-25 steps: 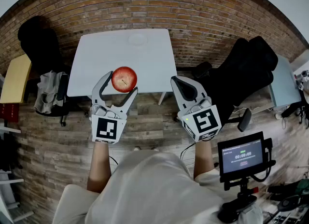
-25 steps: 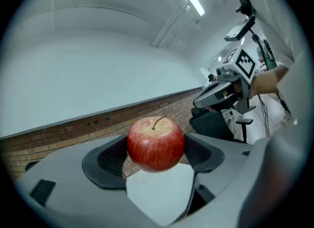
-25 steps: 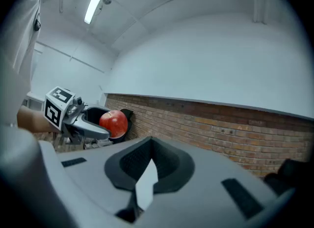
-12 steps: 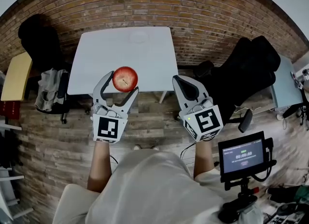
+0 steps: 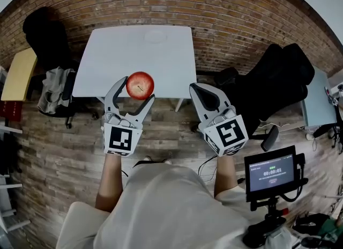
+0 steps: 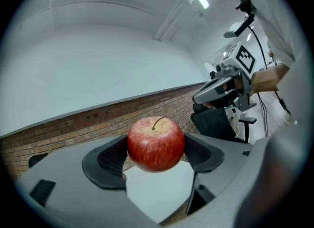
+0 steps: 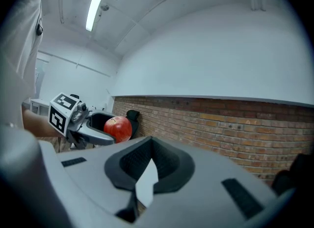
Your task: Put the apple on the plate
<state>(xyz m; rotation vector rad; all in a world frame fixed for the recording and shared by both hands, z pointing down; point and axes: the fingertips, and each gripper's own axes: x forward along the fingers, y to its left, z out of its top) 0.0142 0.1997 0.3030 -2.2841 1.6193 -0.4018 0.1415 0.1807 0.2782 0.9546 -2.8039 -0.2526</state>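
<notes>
One camera overhead, one riding each tool.
The head view looks steeply down from behind the left tool (image 5: 135,89) and right tool (image 5: 201,93) onto the white table (image 5: 134,55) and brick wall (image 5: 225,12). The left tool view sits close behind its jaws, aimed over the table toward the wall, with the right tool at its right edge; the right tool view faces likewise, catching the left tool at its left.

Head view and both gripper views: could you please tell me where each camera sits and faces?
Head view: on the person's head, steeply down at the white table; forearms, left tongs and right tongs show.
Left gripper view: on the left tongs, looking along jaws shut on the apple.
Right gripper view: on the right tongs, facing the brick wall.
All three share the apple.
</notes>
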